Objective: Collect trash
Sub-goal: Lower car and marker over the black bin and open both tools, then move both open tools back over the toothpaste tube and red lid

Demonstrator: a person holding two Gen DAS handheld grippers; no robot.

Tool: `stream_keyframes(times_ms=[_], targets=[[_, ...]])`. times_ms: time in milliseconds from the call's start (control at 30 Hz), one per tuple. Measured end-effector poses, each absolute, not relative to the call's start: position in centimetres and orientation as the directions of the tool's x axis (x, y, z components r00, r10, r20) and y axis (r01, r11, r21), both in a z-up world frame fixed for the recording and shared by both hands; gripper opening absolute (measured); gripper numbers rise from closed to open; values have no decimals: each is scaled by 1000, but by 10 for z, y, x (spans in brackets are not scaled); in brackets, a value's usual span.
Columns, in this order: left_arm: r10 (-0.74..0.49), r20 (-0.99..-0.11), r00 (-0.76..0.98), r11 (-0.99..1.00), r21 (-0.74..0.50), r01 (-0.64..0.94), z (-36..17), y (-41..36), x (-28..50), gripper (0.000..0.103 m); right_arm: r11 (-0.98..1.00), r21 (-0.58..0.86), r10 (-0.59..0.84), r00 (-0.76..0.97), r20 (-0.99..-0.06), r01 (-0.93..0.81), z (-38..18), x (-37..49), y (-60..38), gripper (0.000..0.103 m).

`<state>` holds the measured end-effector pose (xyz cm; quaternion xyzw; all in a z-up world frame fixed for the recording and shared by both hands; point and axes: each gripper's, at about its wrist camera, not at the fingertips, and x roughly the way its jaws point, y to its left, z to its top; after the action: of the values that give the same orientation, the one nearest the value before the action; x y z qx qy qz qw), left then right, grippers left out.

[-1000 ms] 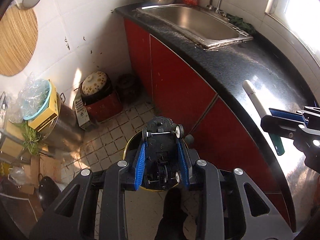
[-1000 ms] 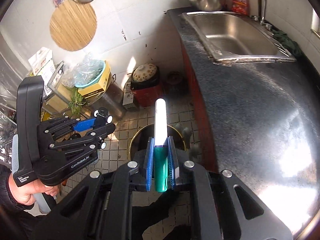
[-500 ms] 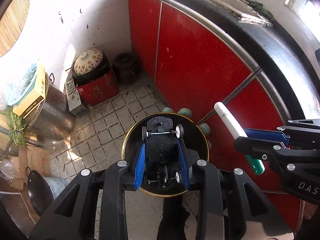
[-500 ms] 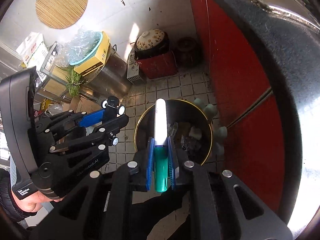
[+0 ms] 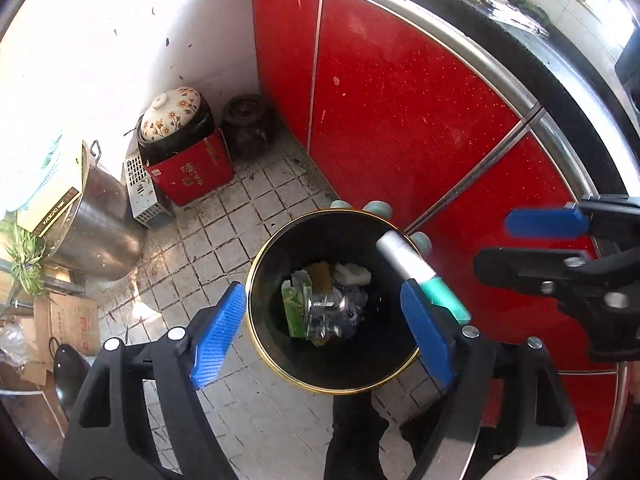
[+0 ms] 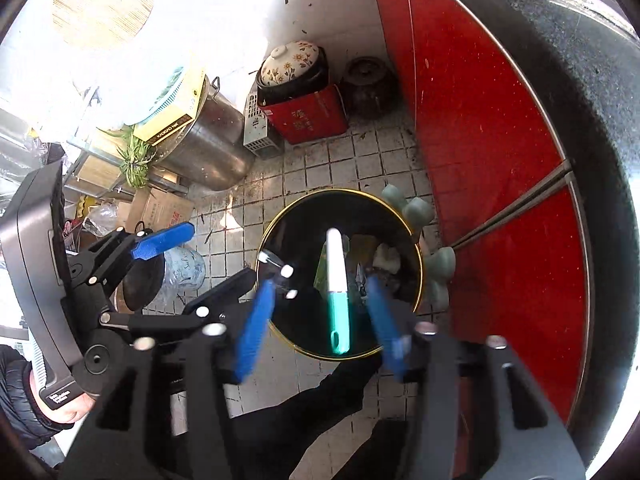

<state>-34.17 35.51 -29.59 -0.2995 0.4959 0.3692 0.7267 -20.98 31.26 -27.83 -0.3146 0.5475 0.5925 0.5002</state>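
A black bin point(image 5: 320, 236) with a gold rim point(image 6: 344, 191) stands on the tiled floor and holds a green carton point(image 5: 294, 306) and crumpled scraps. My left gripper point(image 5: 324, 334) hangs over it with its jaws opening and nothing between the blue pads. A dark toy car with white wheels point(image 6: 280, 270) drops free by the bin's left rim. My right gripper point(image 6: 320, 322) is opening too. The white and green pen point(image 6: 338, 292) falls loose between its blurred pads, touching neither. In the left wrist view the pen point(image 5: 420, 276) slants over the bin's right rim, just below the right gripper point(image 5: 532, 244).
Red cabinet doors point(image 5: 400, 112) under a black counter point(image 6: 560, 80) close off the right. A red tin with a flowered lid point(image 5: 188, 160), a dark jar point(image 5: 248, 124) and a steel pot point(image 5: 92, 220) stand at the back. A hand point(image 6: 60, 404) holds the left gripper point(image 6: 192, 268).
Both grippers have opened over the bin. The toy car has left the left pads and the pen has slipped out of the right pads. Both now fall.
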Motion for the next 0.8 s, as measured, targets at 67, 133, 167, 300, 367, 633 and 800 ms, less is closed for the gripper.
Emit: stream_keyframes(times_ms=[67,133,167,300,367,633,800], targets=[[236,-943,233,544,-71,-836,-295,354,-343,77,100,345,245,-313,-918,-933,-276,-209,314,68],[238,-945,225,545,-61,-836,-294,351,-344,77,90,347,247,-316,-916,-934,-272,-210,315,68],[240,-945,221,545,-57,-836,-293,349,-345,77,84,347,249,-317,-915,-934,-269,-210,314,68],[256,-941,219,544,-47,-838,-283,344,-345,77,77,354,272,-322,-907,-932,-253,-208,310,68],[272,-935,226,550,-41,-834,-274,341,-344,78,81,359,297,-321,-899,-930,-240,-204,304,69],[337,-884,324,660,-23,-751,-201,307,-299,82,197,314,484,-186,-855,-929,-151,-146,231,72],[285,-837,467,808,-53,-587,-149,263,-226,86,395,217,533,30,-846,-893,-100,-75,143,72]])
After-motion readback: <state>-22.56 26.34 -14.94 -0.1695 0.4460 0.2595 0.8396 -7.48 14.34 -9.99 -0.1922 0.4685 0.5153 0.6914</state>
